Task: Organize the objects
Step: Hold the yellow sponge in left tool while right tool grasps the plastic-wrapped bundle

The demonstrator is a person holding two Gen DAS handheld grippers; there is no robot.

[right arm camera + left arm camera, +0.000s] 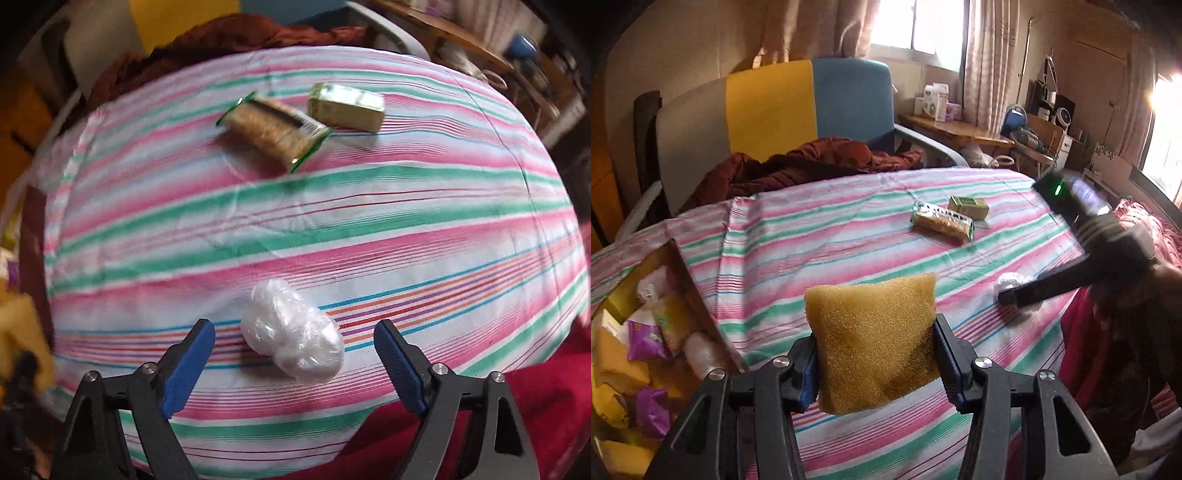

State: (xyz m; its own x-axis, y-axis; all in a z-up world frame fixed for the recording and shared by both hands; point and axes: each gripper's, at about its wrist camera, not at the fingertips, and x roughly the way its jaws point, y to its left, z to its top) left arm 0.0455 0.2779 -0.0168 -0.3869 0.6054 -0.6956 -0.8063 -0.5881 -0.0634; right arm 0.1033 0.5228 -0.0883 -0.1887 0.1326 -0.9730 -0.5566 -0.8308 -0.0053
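Left gripper (875,354) clamped on yellow sponge (873,343), held above striped cloth (849,229). Right gripper (293,350) jaws apart, straddling white plastic-wrapped bundle (291,338) on cloth, pads clear. Cardboard box (679,266) near left, holding packets. Cracker pack (942,221), green carton (967,206) far.

Counts: 1 yellow sponge (873,341). 1 white wrapped bundle (291,345) on the striped sheet (332,229). 1 cracker pack (273,127), 1 green carton (345,105) just beside it. 1 cardboard box (696,295) at left edge, mixed contents: 2 purple packets (646,341) visible, at least 2 whitish wrapped rolls (701,354), some yellow packs, exact number can't tell. 2 claws: left (875,363), right (295,363). 1 chair (783,107) behind, 1 brown garment (798,162) on it.
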